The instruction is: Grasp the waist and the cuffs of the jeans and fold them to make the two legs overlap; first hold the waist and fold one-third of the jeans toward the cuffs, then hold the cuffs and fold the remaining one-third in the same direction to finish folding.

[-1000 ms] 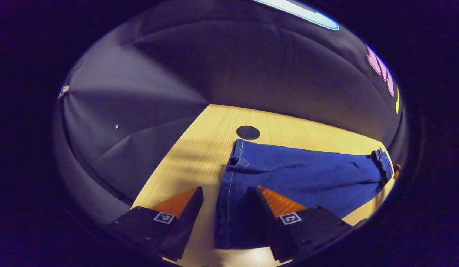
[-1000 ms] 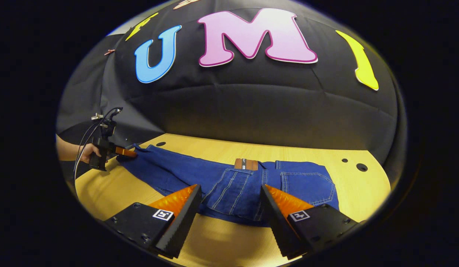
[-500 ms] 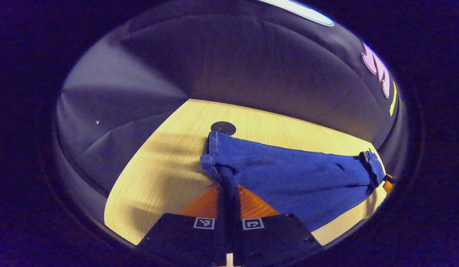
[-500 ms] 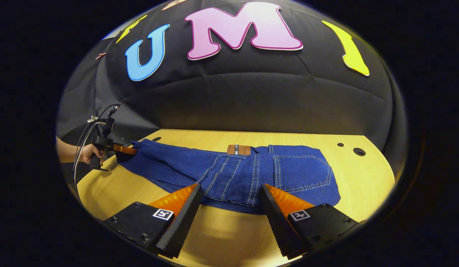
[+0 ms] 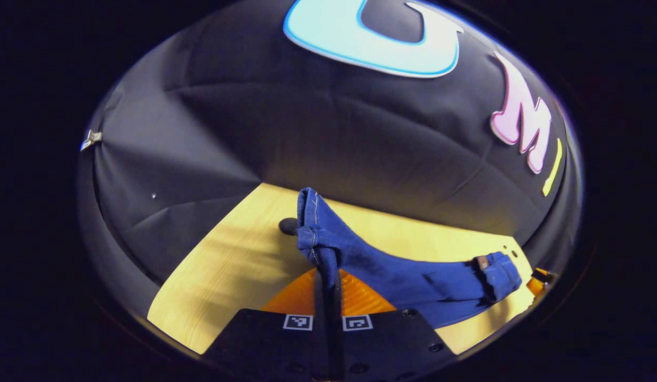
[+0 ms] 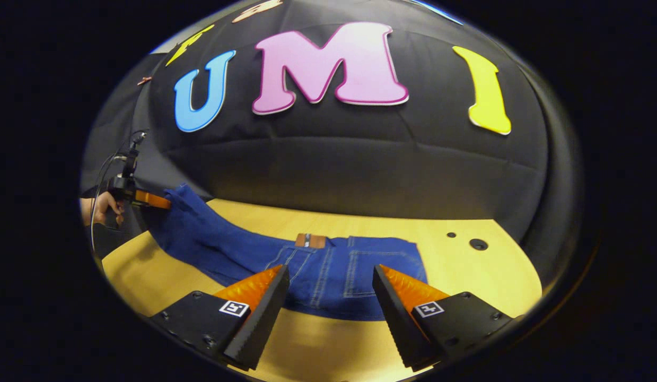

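- The jeans [image 6: 328, 276] lie across the counter [image 6: 466, 281], cuff end raised off it.
- Left gripper [image 5: 328, 265]: jaws clamped on the cuff [image 5: 312, 233].
- Right gripper [image 6: 328, 297]: jaws wide, just short of the waist [image 6: 360, 249].
- Leg-overlap fold is starting; next, the right should pinch the waist.

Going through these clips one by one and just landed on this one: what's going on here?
A person is folding a pair of jeans on a wooden table with two handheld grippers. The left gripper is shut on the cuff end and holds it raised off the table, seen at the far left of the right gripper view with the hand behind it. The right gripper is open, poised just short of the waist, which lies flat. No fold is finished yet.
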{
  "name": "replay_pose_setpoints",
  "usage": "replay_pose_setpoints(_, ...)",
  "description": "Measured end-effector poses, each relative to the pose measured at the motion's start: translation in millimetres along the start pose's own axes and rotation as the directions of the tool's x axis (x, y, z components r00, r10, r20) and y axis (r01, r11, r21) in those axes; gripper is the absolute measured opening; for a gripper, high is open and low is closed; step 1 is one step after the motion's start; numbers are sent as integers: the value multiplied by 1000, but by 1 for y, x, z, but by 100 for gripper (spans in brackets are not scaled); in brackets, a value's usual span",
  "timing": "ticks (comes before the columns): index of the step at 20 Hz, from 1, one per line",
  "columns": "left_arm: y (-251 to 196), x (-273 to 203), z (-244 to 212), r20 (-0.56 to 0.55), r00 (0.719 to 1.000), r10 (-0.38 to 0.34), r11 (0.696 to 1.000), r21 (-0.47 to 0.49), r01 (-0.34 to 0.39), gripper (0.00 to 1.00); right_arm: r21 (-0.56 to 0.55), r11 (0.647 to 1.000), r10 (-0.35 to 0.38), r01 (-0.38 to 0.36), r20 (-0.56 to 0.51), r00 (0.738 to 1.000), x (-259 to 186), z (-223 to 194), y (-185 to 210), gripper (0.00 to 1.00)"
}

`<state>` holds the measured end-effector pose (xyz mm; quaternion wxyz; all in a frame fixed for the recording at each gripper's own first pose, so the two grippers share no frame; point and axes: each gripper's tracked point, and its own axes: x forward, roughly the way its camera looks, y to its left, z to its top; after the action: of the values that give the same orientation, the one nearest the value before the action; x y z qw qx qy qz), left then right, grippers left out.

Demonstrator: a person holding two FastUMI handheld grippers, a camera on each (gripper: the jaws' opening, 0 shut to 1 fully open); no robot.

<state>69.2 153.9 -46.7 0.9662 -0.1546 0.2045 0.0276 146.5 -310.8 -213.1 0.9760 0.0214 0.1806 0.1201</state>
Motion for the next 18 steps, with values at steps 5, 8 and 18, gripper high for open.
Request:
replay_pose_setpoints(5, -134, -42, 38, -8, 998, -70, 998, -2, 70, 6, 22, 994, -108, 107, 11, 994, -35, 32, -64, 97)
replay_pose_setpoints(8, -230, -48, 48, -23, 986, -163, 987, -21, 162, 6, 21, 986, -167, 166, 29, 986, -57, 49, -104, 96)
replay_pose_setpoints(18, -477, 12, -53, -195, 929, -314, 935, 108, 339, 6, 38, 963, -268, 266, 45, 962, -119, 68, -182, 96)
